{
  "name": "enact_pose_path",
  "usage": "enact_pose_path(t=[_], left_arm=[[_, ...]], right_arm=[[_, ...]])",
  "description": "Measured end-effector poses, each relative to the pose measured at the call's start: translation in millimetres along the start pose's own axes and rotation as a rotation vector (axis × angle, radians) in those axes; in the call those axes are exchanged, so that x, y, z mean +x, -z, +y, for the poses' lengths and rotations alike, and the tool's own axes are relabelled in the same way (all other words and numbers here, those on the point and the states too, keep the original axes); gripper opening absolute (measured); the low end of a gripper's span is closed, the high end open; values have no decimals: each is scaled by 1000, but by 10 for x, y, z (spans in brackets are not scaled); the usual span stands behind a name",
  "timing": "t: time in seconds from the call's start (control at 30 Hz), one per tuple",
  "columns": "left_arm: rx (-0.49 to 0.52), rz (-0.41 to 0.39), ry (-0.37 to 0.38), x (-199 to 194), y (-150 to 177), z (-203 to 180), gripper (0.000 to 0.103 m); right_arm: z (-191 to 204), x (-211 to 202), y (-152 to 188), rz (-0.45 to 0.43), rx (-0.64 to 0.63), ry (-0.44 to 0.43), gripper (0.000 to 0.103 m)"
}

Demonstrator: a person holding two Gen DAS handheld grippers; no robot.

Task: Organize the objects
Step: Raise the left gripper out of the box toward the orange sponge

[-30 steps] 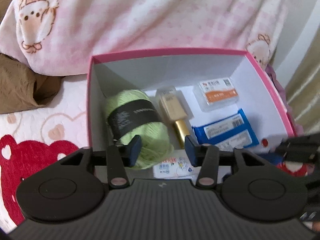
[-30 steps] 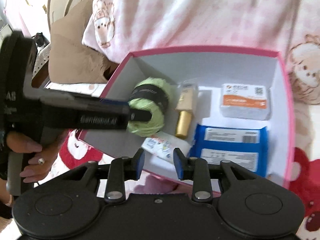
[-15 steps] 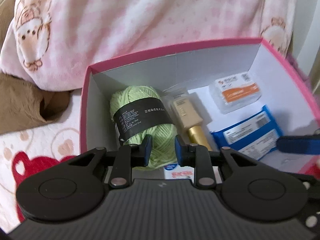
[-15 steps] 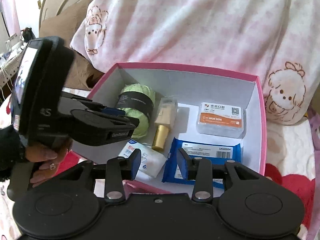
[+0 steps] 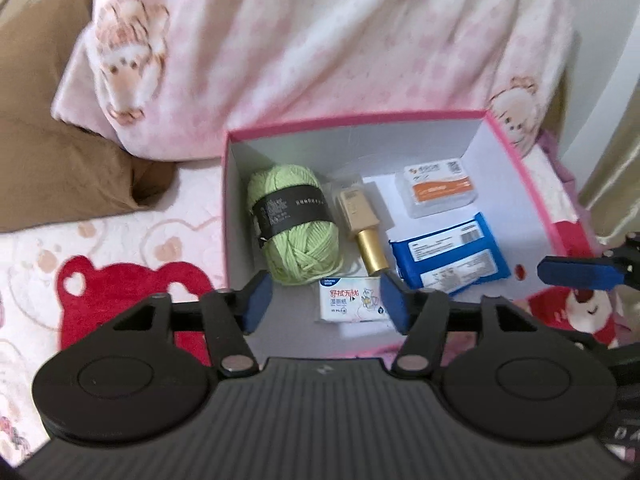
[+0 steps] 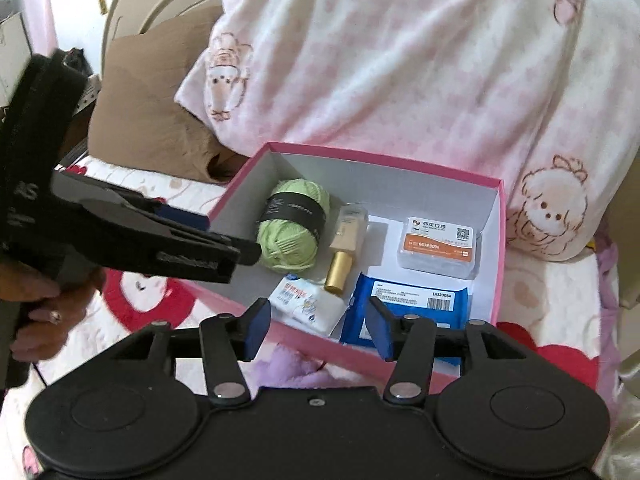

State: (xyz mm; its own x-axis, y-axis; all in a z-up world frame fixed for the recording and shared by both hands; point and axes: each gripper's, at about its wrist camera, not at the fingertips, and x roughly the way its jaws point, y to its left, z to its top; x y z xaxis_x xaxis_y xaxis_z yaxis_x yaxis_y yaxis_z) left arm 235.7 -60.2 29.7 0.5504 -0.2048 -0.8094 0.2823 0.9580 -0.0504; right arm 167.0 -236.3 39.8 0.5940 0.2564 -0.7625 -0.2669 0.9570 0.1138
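Fingers on both grippers just opened wide, holding nothing, lifted above pink box; gold tube lengthwise inside, cap toward back wall.

A pink box with a white inside lies open on the bedding, holding 5 things. A green yarn ball with a black band lies along its left wall, just beside a beige and gold tube. An orange-labelled clear case sits at the back right, a blue wipes pack in front of it, and a small white tissue pack nearest the front wall.
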Motion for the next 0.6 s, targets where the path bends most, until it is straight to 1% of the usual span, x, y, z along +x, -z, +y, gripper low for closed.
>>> enact_pose_path(t=[0.07, 0.17, 0.23, 0.3, 0.4, 0.43, 0.53, 0.6], left_arm=[[23, -18, -12, -208, -1, -14, 73], [75, -38, -20, -546, 9, -52, 79], [115, -28, -19, -748, 31, -91, 85], [138, -32, -3, -947, 63, -123, 85], [163, -41, 35, -1204, 124, -169, 91], [174, -37, 43, -1266, 152, -193, 91], [192, -34, 42, -1404, 271, -273, 91], [202, -33, 57, -1448, 366, -312, 91]], right_arm=[[38, -142, -4, 4, -12, -7, 60], [120, -369, -6, -6, -51, -1, 66], [175, -538, -17, -22, -85, 1, 70], [226, -711, -13, -35, -114, -3, 74], [287, -904, 31, -41, -147, -13, 79], [305, -966, 63, -40, -158, -18, 81], [351, -1127, 199, -37, -183, -28, 83], [362, -1198, 299, -33, -184, -34, 88]])
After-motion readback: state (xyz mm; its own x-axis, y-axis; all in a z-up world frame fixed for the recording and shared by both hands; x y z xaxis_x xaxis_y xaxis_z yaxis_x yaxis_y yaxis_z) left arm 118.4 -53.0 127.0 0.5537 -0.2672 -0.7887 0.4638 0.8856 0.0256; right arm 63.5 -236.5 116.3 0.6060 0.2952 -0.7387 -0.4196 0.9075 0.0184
